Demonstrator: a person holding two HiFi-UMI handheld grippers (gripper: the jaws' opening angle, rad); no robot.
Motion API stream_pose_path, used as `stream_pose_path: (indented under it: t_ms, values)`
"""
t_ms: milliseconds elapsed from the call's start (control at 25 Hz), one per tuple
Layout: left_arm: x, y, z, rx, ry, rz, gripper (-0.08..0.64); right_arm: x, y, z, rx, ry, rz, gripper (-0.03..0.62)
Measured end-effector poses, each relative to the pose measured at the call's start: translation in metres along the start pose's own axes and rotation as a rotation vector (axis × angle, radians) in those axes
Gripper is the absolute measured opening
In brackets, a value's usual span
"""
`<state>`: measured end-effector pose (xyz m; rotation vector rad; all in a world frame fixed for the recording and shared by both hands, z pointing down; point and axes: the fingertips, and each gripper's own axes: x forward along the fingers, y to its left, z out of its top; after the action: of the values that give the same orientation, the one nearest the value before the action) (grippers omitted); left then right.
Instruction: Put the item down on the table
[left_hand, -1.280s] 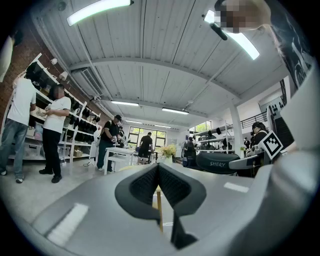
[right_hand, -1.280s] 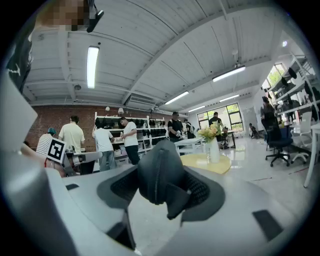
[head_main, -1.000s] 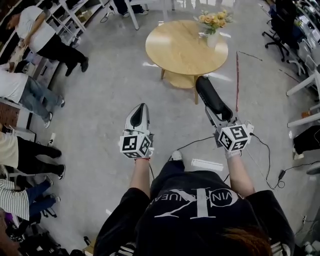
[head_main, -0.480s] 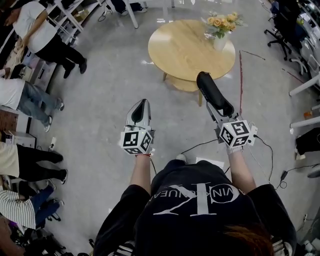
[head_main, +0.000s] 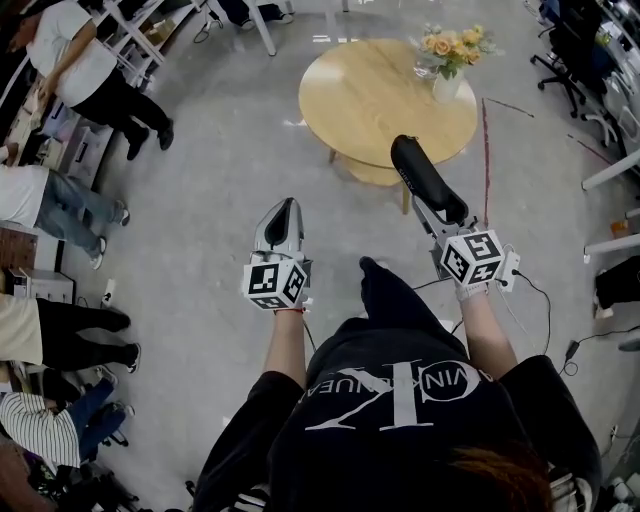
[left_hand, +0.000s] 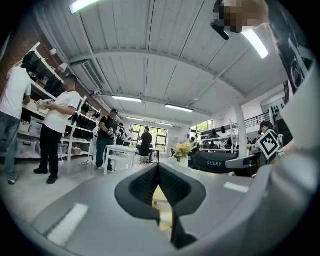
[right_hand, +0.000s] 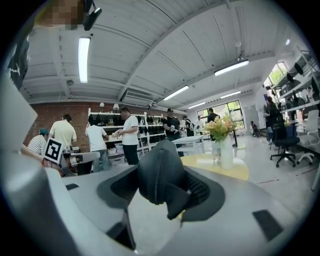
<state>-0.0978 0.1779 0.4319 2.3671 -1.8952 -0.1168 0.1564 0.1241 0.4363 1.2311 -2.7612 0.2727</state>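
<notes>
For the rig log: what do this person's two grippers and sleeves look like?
The grey left gripper and grey right gripper taper into tongs lined with black ribbed pads. Each carries a white cube with black square markers at its rear. A black cable runs from the right one to the floor. The person wears a black short-sleeved T-shirt with white lettering.

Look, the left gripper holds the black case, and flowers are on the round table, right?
No: the right gripper holds the black case, as the right gripper view shows; the left gripper is shut on nothing. Flowers do stand on the round table.
</notes>
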Motion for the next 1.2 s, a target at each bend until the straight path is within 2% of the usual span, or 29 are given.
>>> stream_pose_path:
  t_ms: [280,520,800,1200]
  values:
    - [0.028,0.028,-0.007,-0.011,0.017,0.02,0.011,0.048,-0.012,0.002,0.028,-0.002,0.02,0.262]
    - [0.077,0.047,-0.005,-0.022,0.017,0.017,0.011,0.096,-0.032,0.012,0.033,-0.005,0.041,0.262]
    - [0.118,0.066,-0.017,-0.051,0.052,0.013,0.011,0.142,-0.049,-0.001,0.077,0.034,0.049,0.262]
    - [0.173,0.1,-0.024,-0.07,0.088,0.016,0.011,0.205,-0.066,0.001,0.1,0.069,0.066,0.261]
